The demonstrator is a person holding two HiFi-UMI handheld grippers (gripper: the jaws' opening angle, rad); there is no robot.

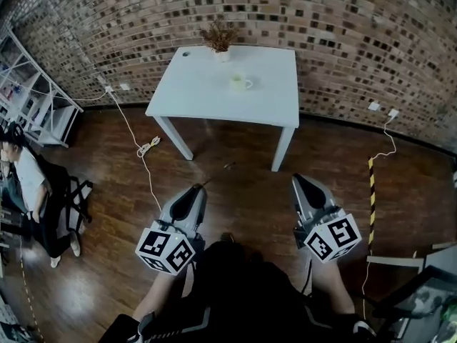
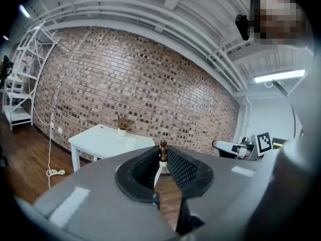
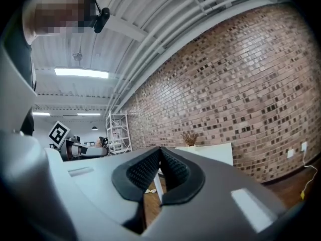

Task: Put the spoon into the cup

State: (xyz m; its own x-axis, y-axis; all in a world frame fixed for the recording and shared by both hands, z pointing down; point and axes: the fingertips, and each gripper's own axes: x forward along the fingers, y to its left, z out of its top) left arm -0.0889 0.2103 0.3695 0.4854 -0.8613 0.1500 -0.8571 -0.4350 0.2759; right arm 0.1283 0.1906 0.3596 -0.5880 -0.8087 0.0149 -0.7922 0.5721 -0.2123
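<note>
The left claw (image 2: 162, 160) is clamped on the spoon (image 2: 162, 148) near its brown end. The cup (image 1: 239, 83) stands on the table (image 1: 193, 95), well ahead. Carry the spoon level and firmly gripped on approach. The right claw (image 3: 160, 157) is closed and empty.

Loft-style workroom, brick wall (image 1: 343, 20), wooden floor (image 1: 107, 191), white table (image 1: 207, 95), metal shelving (image 1: 32, 102)

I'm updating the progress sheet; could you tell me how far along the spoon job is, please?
Done: the spoon is gripped in the left tool. In hand: the approach; the white table stands some way ahead. Left: reach the cup on it and drop the spoon in. The right tool is shut and empty.
</note>
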